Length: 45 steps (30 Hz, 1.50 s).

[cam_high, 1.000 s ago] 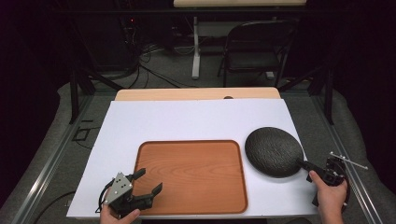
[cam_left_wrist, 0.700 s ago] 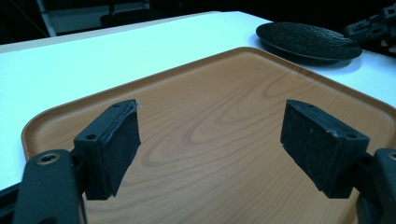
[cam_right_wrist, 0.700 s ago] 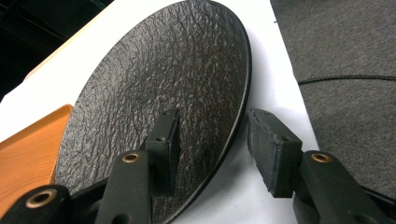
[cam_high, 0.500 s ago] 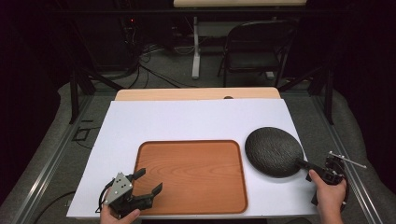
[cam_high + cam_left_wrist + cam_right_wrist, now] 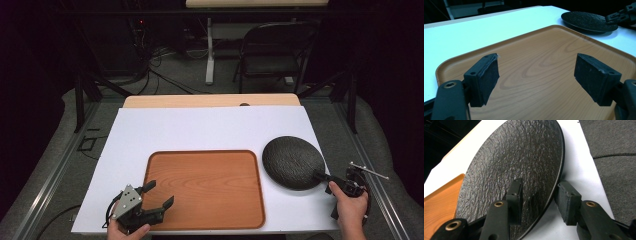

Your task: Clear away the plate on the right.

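Right gripper (image 5: 537, 202) astride the near rim of the dark textured plate (image 5: 511, 165), one jaw over the upper face, the other beneath the edge; jaws not visibly closed onto it, a small gap showing on the outer side. Plate directly ahead of that gripper, on the white table surface (image 5: 200, 130), just beside the wooden tray (image 5: 205, 185) and apart from it.

Left gripper (image 5: 536, 80) with jaws wide apart, nothing between them, poised low over the near left corner of the tray; plate far ahead and to its right.

Probable risks, judged from this arrangement: a shallow bite on a thin, sloped rim, hence slipping or pivoting of the plate once lifted; drooping of the far edge under its own weight, since held from one side only; scraping of that far edge against the tray lip if carried across too low.
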Available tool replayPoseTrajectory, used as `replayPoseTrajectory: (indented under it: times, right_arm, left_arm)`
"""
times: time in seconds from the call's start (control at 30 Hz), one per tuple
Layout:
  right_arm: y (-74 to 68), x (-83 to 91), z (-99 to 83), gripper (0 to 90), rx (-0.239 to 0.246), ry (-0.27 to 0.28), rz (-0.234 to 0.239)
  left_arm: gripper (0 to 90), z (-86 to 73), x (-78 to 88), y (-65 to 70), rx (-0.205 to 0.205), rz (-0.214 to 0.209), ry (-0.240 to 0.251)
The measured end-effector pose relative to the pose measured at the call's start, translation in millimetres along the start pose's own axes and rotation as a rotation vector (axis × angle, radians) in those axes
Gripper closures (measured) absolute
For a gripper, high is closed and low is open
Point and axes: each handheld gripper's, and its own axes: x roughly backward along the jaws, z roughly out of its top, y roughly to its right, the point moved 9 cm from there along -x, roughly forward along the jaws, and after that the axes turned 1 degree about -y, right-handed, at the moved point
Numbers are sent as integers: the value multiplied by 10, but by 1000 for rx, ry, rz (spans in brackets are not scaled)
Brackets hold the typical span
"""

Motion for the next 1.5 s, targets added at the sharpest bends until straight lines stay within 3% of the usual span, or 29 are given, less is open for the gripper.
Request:
replayPoseTrajectory:
  times: [0.33,0.93,1.23,1.5]
  right_arm:
    - [14,-19,5,616,-38,1,32]
    - [53,-31,10,698,-72,8,47]
    - [46,-19,21,734,-115,9,69]
    - [1,14,34,751,-110,11,77]
  left_arm:
    - [199,-1,-7,2,2,-1,-1]
    - [199,-3,-20,3,2,-4,-2]
    - [199,-4,-20,-2,2,0,-3]
    - [200,-3,-18,-6,0,1,-2]
